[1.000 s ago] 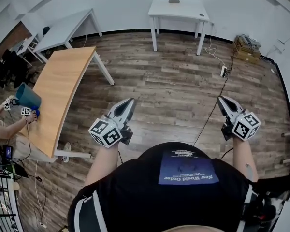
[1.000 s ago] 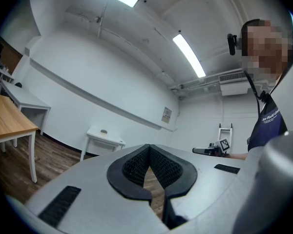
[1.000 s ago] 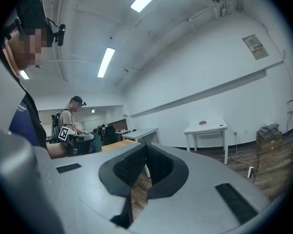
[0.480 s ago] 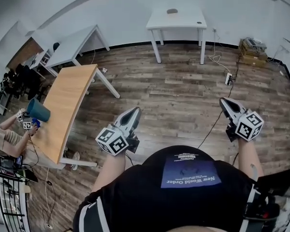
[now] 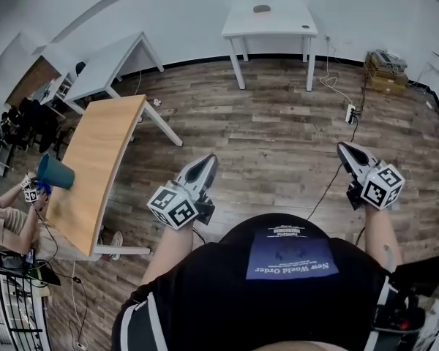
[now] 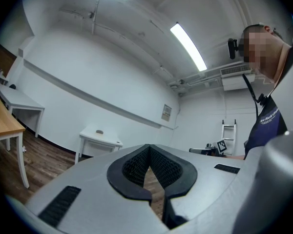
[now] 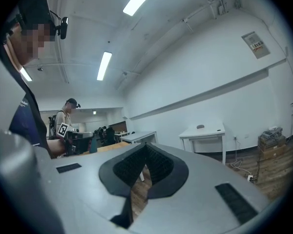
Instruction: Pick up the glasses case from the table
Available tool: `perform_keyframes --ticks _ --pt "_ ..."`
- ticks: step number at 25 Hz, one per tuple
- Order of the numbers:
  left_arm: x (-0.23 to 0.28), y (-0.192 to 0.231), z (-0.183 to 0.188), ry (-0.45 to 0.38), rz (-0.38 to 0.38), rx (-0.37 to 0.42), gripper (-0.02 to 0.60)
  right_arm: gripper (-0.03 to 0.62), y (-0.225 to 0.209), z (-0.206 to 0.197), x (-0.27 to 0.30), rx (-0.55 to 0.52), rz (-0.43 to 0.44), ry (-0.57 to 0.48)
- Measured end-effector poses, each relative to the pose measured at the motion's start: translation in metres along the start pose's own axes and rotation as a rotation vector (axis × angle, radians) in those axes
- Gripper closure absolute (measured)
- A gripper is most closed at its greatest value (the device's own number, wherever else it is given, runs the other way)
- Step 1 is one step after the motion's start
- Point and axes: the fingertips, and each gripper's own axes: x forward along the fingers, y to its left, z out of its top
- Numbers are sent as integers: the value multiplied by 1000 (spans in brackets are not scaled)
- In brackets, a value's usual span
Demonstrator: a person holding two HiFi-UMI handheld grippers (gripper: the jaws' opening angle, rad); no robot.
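Observation:
A small dark oval thing, likely the glasses case (image 5: 262, 8), lies on the white table (image 5: 300, 28) by the far wall. It also shows as a dark spot in the left gripper view, the case (image 6: 99, 131), and in the right gripper view, the case (image 7: 200, 126). My left gripper (image 5: 208, 159) and right gripper (image 5: 342, 146) are held level in front of my body, over the wooden floor and far short of that table. In both gripper views, the left gripper (image 6: 149, 147) and the right gripper (image 7: 146, 146) have their jaws closed together with nothing between them.
A long wooden table (image 5: 95, 159) stands at the left, where another person (image 5: 7, 214) holds a teal cup (image 5: 55, 172). White tables (image 5: 102, 68) stand behind it. A power strip (image 5: 349, 113) with cable lies on the floor at the right, near boxes (image 5: 384, 64).
I have walked forward across the floor, both grippers carried along and still shut. The wooden table has slid left and down in view. The other person's teal cup has shifted.

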Motion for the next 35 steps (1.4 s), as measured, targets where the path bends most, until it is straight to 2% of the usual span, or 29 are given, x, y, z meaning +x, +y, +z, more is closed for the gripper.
perform_keyframes --ticks 6,9,14,18,22,27,35 --pt "-9 104 27 -14 -57 24 586 595 36 18 96 -32 -37 -32" --pt "-10 155 37 -3 -79 -2 586 595 50 23 137 -22 -71 -22" --pt "24 197 40 17 -142 -6 586 595 46 20 169 -18 -116 22" --pt "53 196 29 30 -178 -27 586 595 25 16 161 -11 -154 31" --pt "85 176 22 55 -182 -11 586 595 -13 18 143 1 -164 12" --pt "137 138 24 22 -122 26 586 595 -77 26 127 -6 -94 -9" --pt "209 91 12 5 -9 8 586 595 -178 46 111 -62 10 10"
